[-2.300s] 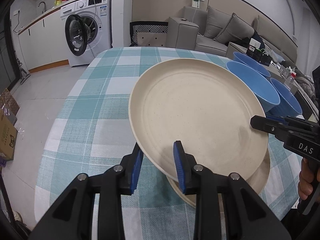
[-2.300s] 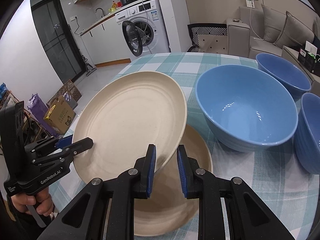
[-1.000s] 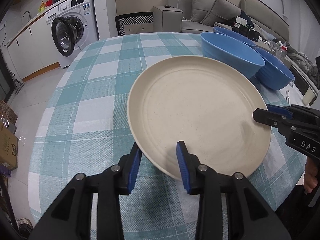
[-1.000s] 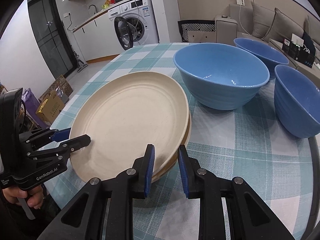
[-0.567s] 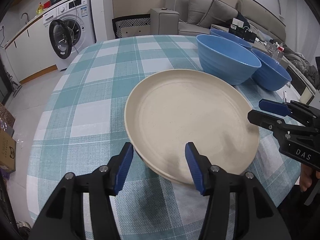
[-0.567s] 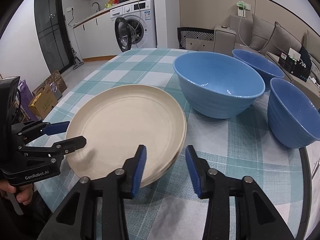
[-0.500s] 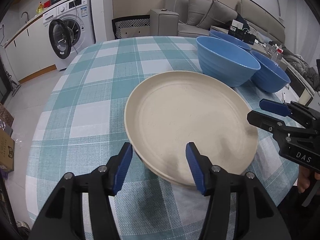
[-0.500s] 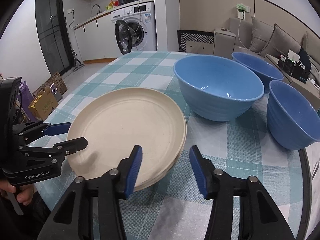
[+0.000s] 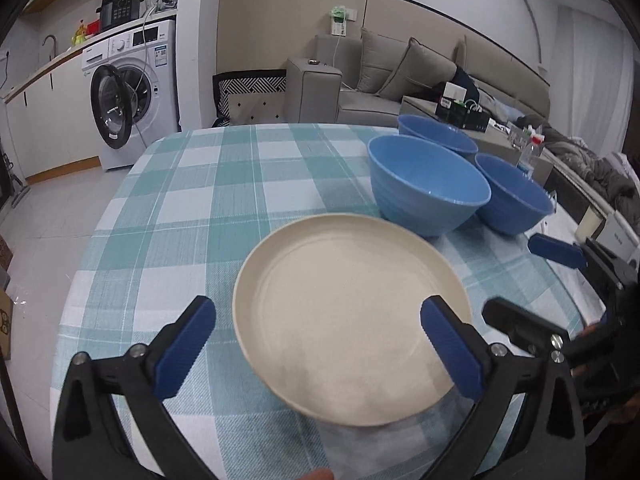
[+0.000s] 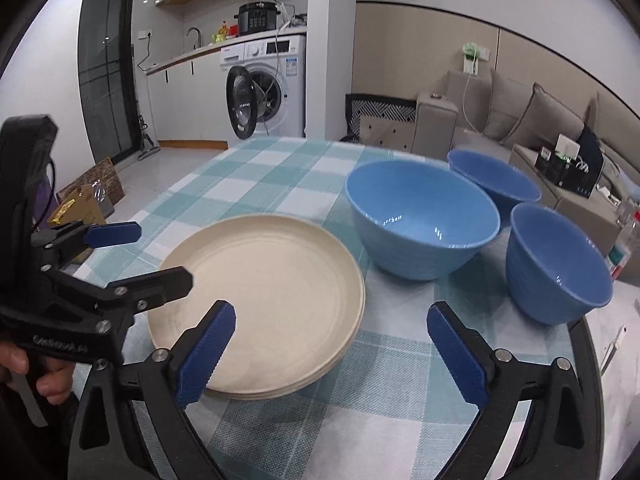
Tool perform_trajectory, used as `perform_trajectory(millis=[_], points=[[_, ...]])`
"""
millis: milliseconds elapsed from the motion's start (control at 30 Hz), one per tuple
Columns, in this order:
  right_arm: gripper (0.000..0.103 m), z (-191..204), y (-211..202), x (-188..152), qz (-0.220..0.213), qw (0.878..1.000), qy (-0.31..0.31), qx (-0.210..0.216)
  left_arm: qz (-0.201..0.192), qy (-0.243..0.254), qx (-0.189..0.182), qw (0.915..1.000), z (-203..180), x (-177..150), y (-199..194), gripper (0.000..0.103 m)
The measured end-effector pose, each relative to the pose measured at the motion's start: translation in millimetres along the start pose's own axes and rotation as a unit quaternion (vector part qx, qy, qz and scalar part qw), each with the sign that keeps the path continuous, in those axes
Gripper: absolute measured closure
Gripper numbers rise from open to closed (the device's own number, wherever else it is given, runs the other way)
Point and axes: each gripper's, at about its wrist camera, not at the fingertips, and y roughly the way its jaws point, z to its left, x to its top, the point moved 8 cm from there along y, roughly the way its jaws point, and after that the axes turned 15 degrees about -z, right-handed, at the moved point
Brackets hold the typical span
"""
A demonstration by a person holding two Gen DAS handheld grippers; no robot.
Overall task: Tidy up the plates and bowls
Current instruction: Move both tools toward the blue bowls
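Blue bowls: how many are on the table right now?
3. The largest bowl sits just behind the plate stack; a second bowl stands beyond it toward the sofa; the third bowl is nearest the table's right edge. None nested, as far as visible.

A lived-in home is shown, an open-plan flat where kitchen and living room share one space. A front-loading washing machine [image 10: 262,84] with its door open is built in under a counter fitted with a tap [image 10: 195,34], and a black cooker [image 10: 258,18] is set on top. A grey sofa with cushions [image 9: 404,76] is placed opposite. A dining table is covered with a teal checked tablecloth [image 9: 224,184].
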Motion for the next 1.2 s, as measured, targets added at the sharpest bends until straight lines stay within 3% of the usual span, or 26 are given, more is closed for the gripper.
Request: perform_trajectory(millis=[667,1200], points=[[0.001,-43.7,10.9,33.1,-0.005,0.999,-0.025,-0.041,-0.001,-0.012,0.024,0.9996,-14.0,38.4,31.2,0.0],[0.001,-146.9,17.1,51.3,-0.018,0.996,0.058,-0.071,0.013,-0.026,0.032,0.9991,-21.4,45.1,74.8,0.0]])
